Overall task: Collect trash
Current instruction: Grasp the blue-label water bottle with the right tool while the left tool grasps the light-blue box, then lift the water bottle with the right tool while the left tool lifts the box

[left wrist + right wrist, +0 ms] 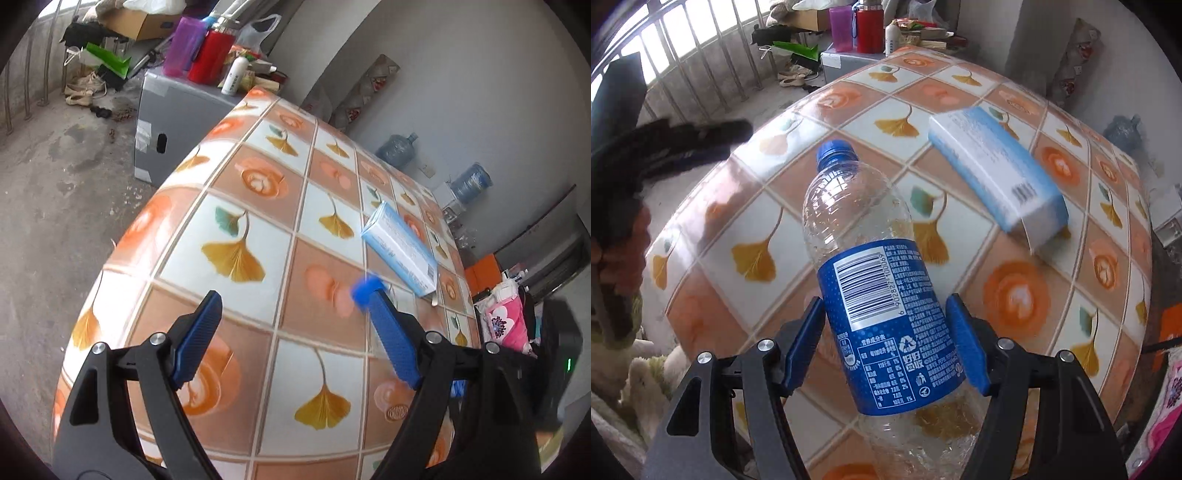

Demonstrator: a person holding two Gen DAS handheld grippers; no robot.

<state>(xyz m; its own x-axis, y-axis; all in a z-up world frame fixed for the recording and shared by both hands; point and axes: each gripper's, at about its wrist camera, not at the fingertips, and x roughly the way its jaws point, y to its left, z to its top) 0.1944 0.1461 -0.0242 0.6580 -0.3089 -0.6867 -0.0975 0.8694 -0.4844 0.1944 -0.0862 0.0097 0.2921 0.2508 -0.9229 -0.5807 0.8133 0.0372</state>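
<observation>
A bare concrete floor [55,206] and pale walls surround a desk [258,229] covered in an orange-and-white tiled cloth with yellow leaves; beyond its far end a grey box [173,122] carries a purple jug [183,46], a red flask [210,55] and a white bottle [233,78], and two water jugs [397,149] stand by the wall. On the left, the left tool [291,306] hangs over the bare cloth with its jaws wide apart and nothing between them; it seems to be kept free for the next piece of rubbish. In the right wrist view it shows only as a dark blur at the left edge. Moving right, an empty clear plastic bottle [864,266] with a blue cap and blue label lies on the desk, its cap pointing away. The right tool [886,314] straddles the label, jaws apart but close to both sides; whether the pads already press on it cannot be told. Taking it at the label makes sense, since that is the widest, firmest part. Farther right, a light blue carton [997,173] lies on its side on the desk, well apart from the bottle, probably the next thing to collect.
</observation>
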